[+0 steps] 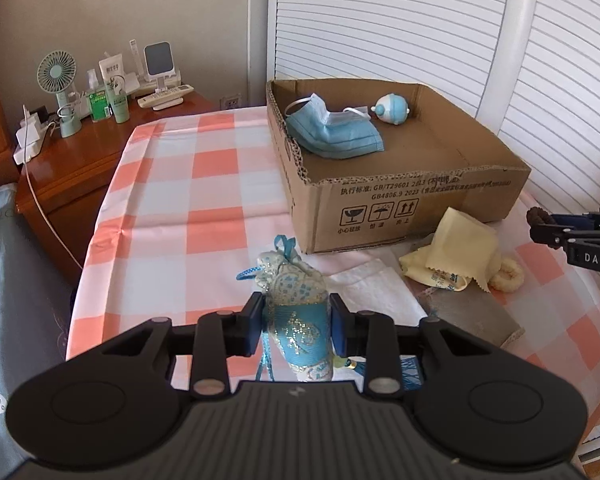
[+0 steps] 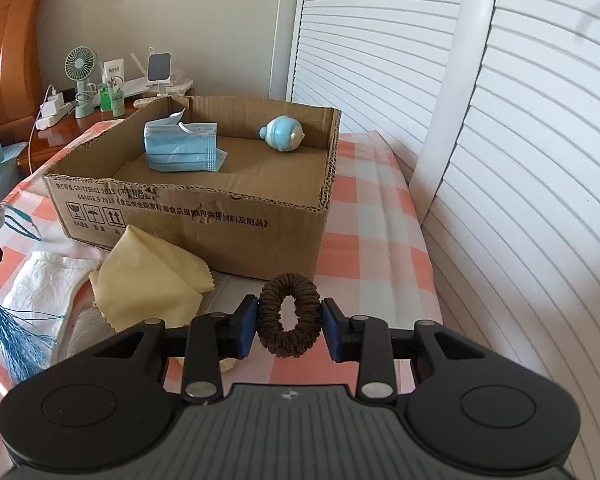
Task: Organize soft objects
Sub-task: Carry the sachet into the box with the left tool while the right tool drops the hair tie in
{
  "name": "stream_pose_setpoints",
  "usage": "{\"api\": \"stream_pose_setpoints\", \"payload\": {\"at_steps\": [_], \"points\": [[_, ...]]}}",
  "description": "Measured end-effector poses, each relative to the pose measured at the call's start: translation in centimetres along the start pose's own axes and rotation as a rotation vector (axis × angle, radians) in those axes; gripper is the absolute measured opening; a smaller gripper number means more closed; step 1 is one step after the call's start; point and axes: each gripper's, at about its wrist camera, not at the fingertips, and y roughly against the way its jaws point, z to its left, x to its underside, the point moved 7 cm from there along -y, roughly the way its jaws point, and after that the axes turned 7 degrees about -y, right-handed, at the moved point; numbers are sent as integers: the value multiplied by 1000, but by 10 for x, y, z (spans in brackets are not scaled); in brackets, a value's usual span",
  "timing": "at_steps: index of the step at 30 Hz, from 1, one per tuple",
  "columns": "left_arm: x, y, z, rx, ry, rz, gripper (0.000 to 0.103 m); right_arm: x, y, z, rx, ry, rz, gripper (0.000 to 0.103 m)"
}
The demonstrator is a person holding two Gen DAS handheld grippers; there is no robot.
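Left gripper [image 1: 296, 326] clamps a brocade sachet [image 1: 300, 312], right gripper [image 2: 288, 326] a brown scrunchie [image 2: 289, 316]; the cardboard box [image 2: 204, 216] lies at eleven o'clock of the nearer right gripper.

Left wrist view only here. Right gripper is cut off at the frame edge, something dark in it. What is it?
Observer: A brown scrunchie, clamped between the right gripper's pads.
Operator: Anything right of the box?
Observer: Only bare checked cloth beside the cardboard box, up to the white louvred doors.
Operator: Front wall of the box intact?
Observer: No, the printed face is torn along its top edge, near the middle.
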Motion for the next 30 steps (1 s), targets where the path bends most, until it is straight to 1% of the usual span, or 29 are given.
{"api": "stream_pose_setpoints", "payload": {"at_steps": [6,11,15,20,23,26,30], "points": [[-15,22,-3,19,-63,-11,31,-11,20,5,-28,52,-21,39],[-37,38,-13,48,-135,-34,31,-22,32,14,-89,97,-18,39],[-64,49,-22,65,-182,-75,31,-35,42,22,-123,130,-35,39],[-110,59,-35,61,-252,-156,31,-50,51,25,-129,157,-73,39],[-136,53,-42,43,-294,-182,31,-56,50,27,-138,163,-83,39],[-157,34,-48,25,-300,-185,31,-62,47,28,-146,160,-88,39],[-169,5,-49,0,-283,-162,31,-65,44,31,-158,156,-88,39]]}}
